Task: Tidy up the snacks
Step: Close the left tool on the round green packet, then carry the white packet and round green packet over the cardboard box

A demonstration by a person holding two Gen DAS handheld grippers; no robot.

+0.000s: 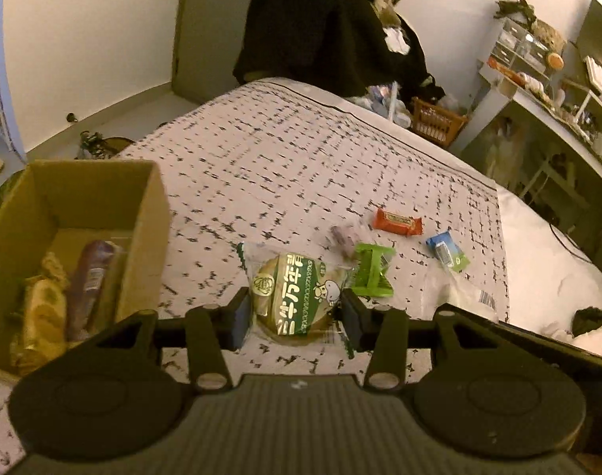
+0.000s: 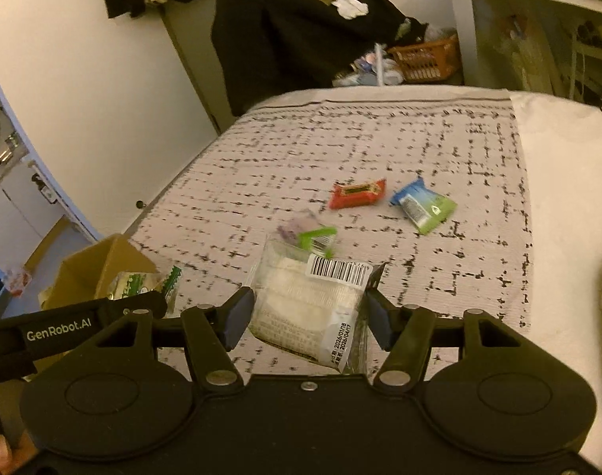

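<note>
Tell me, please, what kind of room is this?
Most likely a bedroom at home. The snacks lie on a bed with a patterned blanket, dark clothes are piled at its far end, and a cluttered white desk stands beside it.

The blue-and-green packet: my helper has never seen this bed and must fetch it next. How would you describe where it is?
Start at the patterned bedspread, on the far side from the cardboard box. A few loose snacks lie mid-bed; beside the red bar, towards the plain white bedding, lies the blue-and-green packet. It alone is two-coloured, blue at one end and lime green at the other.
</note>
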